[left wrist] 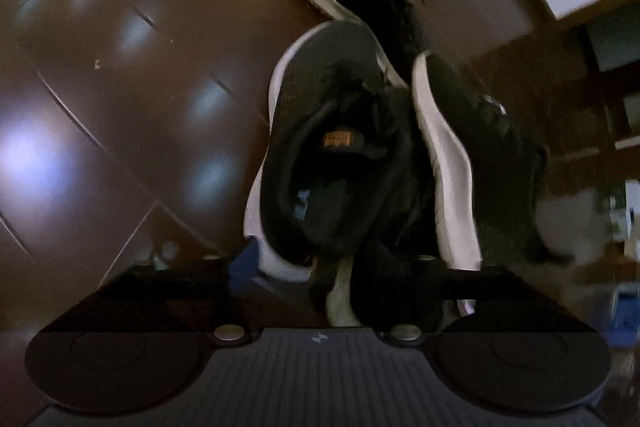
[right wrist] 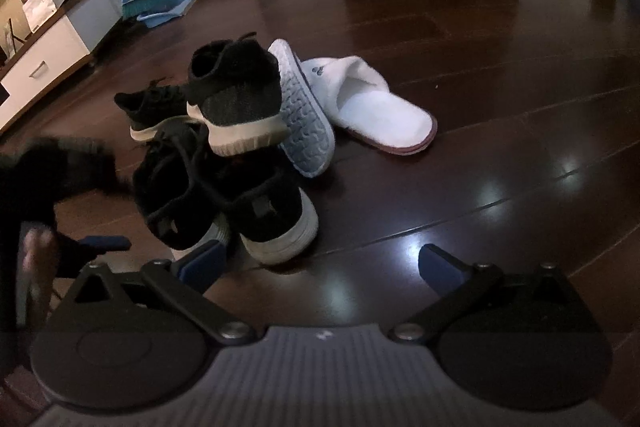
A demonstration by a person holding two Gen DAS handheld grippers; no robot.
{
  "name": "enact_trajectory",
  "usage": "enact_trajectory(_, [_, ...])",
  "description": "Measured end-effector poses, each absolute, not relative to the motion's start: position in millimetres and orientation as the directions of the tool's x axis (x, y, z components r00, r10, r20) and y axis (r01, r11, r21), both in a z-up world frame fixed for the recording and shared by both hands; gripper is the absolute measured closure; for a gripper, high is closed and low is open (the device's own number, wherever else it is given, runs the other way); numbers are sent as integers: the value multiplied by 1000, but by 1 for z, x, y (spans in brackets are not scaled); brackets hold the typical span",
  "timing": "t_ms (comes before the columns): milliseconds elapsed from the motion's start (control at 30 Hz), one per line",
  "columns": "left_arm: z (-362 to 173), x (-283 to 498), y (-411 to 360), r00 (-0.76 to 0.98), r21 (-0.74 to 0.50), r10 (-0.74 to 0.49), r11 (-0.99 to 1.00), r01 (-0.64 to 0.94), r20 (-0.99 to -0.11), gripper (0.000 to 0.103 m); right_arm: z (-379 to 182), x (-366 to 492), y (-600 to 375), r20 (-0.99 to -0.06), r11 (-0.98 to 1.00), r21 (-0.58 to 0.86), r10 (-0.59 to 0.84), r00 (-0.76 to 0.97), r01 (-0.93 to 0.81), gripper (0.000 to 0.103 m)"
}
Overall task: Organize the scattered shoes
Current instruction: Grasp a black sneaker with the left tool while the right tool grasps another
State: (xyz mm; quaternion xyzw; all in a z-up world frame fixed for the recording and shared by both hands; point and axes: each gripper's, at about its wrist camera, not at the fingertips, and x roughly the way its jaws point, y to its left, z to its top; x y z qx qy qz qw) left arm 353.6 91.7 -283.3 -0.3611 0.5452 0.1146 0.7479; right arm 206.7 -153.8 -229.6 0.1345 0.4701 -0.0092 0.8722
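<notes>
Dark polished floorboards (right wrist: 460, 39) carry everything here, and the scattered shoes are heaped on them rather than paired. Nearest in the right wrist view, the right hand-held gripper (right wrist: 320, 263) is held low with its blue pads spread wide and nothing between them, apparently readied for a pick. Just beyond it a black sneaker (right wrist: 272, 215) stands on its white sole, and a second black sneaker (right wrist: 236, 99) is propped on top, heel up, which suggests careless dropping. A pale blue-soled slipper (right wrist: 306, 115) leans on edge against that stack; its white mate (right wrist: 376, 107) lies flat beside it. In the left wrist view, the left hand-held gripper (left wrist: 340, 263) is pushed in against a sneaker's heel (left wrist: 280, 263); whether it is pinching cannot be told. Farther off, a blue dustpan (right wrist: 160, 3) rests by the wall.
</notes>
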Motion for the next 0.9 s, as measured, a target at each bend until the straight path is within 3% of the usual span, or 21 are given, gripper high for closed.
enact_trajectory(133, [-302,368,84,333,-356,-188,743,-566,-924,30,-240,214,-156,-828,961,234,120,548,144,0])
enact_trajectory(200, [-314,367,88,319,-345,-181,730,-590,-930,20,-244,218,-158,-830,961,234,119,546,146,0])
enact_trajectory(267, [-325,366,98,316,-357,-193,695,-624,-929,20,-246,220,-159,-831,961,234,118,544,148,0])
enact_trajectory(300, [-328,366,100,305,-346,-188,688,-637,-934,27,-246,220,-159,-831,961,234,119,544,148,0])
enact_trajectory(333, [-332,365,103,293,-336,-183,682,-650,-938,44,-247,220,-160,-831,961,234,119,543,148,0])
enact_trajectory(433, [-343,362,117,280,-358,-223,611,-706,-934,46,-248,220,-160,-832,961,235,120,542,147,0])
enact_trajectory(533, [-340,366,108,284,-350,-211,666,-659,-935,61,-248,220,-161,-833,961,235,122,540,146,0])
enact_trajectory(900, [-335,345,89,187,-257,-177,722,-642,-966,71,-240,207,-170,-833,959,236,115,541,159,0])
